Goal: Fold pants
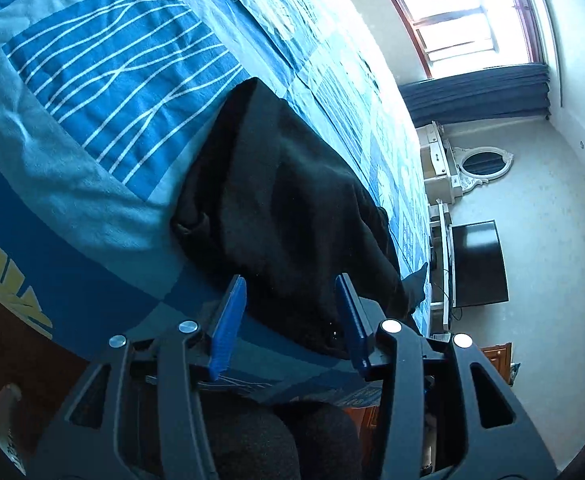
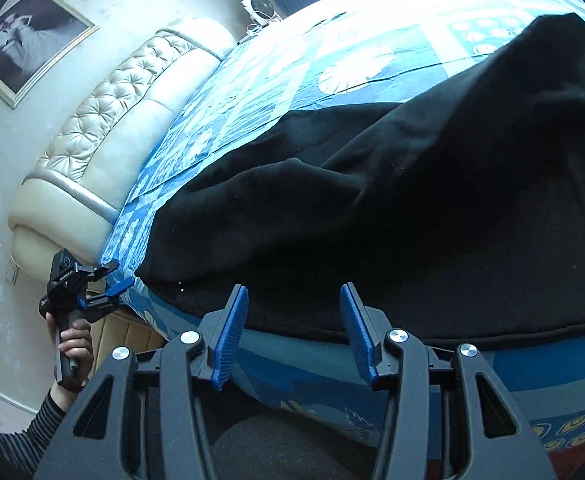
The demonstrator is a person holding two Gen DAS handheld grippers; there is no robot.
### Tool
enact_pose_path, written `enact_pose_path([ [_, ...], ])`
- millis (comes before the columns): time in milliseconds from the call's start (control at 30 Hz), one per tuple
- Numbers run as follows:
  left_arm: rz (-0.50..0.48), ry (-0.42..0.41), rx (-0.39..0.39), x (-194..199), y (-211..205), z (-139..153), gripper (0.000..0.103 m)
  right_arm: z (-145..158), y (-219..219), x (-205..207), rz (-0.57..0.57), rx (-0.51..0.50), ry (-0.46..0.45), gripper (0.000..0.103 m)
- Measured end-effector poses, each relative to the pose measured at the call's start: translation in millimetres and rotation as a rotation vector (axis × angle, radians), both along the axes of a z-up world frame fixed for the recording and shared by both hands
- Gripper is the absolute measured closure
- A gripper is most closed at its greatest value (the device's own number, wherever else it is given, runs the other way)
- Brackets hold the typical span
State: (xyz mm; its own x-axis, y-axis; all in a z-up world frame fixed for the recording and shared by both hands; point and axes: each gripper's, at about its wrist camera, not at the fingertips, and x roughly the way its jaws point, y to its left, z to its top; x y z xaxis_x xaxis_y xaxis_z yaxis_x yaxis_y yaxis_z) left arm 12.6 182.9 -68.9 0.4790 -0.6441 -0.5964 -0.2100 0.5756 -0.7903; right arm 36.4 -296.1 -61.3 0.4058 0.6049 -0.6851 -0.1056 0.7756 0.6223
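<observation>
Two blue pads of the left gripper (image 1: 290,292) are standing wide apart in the left wrist view, gripping nothing, hovering just off the bed's edge. Black pants (image 1: 284,208) are lying in a rumpled heap on the blue patterned bedspread (image 1: 92,92), near that edge.

From the right wrist view, the right gripper (image 2: 294,304) is also gaping wide and empty, pointing at the pants (image 2: 412,200) spreading across the bedspread (image 2: 252,92); a hand (image 2: 74,344) is holding the left gripper (image 2: 118,276) beside the padded headboard (image 2: 124,108)

Blue patterned bedspread (image 1: 104,92), tufted headboard (image 2: 104,120), television (image 1: 478,264), window (image 1: 464,16)
</observation>
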Motion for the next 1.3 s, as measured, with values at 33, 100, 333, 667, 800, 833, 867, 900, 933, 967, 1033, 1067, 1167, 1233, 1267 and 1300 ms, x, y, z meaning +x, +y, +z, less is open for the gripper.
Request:
enact_pose_path([
  [33,0.002,0.008,0.000,1,-1,-2,0.058,-2,1,0,-0.001,0.013,0.011,0.054],
  [100,0.011,0.024,0.016,2,-7,-5,0.058,-4,5,-1,0.000,0.009,0.017,0.054],
  [333,0.041,0.049,0.033,6,-14,-12,0.050,-13,9,-2,0.002,0.040,0.040,0.048],
  [667,0.078,0.069,0.076,14,-28,-13,0.047,-24,1,7,-0.112,0.161,0.102,0.047],
  [800,0.091,0.132,0.124,22,-30,-16,0.084,-30,-4,14,-0.230,0.210,0.130,0.047],
  [833,0.095,0.138,0.118,22,-29,-18,0.088,-31,-5,15,-0.260,0.215,0.139,0.047],
  [867,0.094,0.141,0.110,24,-28,-20,0.091,-32,-5,16,-0.286,0.219,0.146,0.047],
  [900,0.091,0.143,0.110,25,-28,-21,0.092,-31,-4,17,-0.309,0.217,0.146,0.047],
  [933,0.086,0.141,0.115,26,-28,-20,0.092,-28,-5,20,-0.326,0.204,0.144,0.051],
  [967,0.081,0.138,0.123,26,-28,-18,0.093,-26,-4,22,-0.333,0.185,0.142,0.056],
  [1033,0.069,0.131,0.145,28,-27,-13,0.093,-24,0,27,-0.330,0.172,0.147,0.077],
  [1067,0.066,0.127,0.151,29,-26,-10,0.093,-24,1,29,-0.334,0.170,0.153,0.082],
  [1167,0.060,0.108,0.134,31,-20,-2,0.093,-15,2,22,-0.353,0.188,0.134,0.094],
  [1233,0.064,0.094,0.127,29,-14,3,0.094,-5,4,10,-0.352,0.209,0.108,0.095],
  [1267,0.066,0.086,0.119,28,-10,5,0.094,-2,5,2,-0.348,0.213,0.099,0.095],
  [1300,0.063,0.082,0.115,27,-7,4,0.094,-2,7,-5,-0.343,0.215,0.099,0.095],
])
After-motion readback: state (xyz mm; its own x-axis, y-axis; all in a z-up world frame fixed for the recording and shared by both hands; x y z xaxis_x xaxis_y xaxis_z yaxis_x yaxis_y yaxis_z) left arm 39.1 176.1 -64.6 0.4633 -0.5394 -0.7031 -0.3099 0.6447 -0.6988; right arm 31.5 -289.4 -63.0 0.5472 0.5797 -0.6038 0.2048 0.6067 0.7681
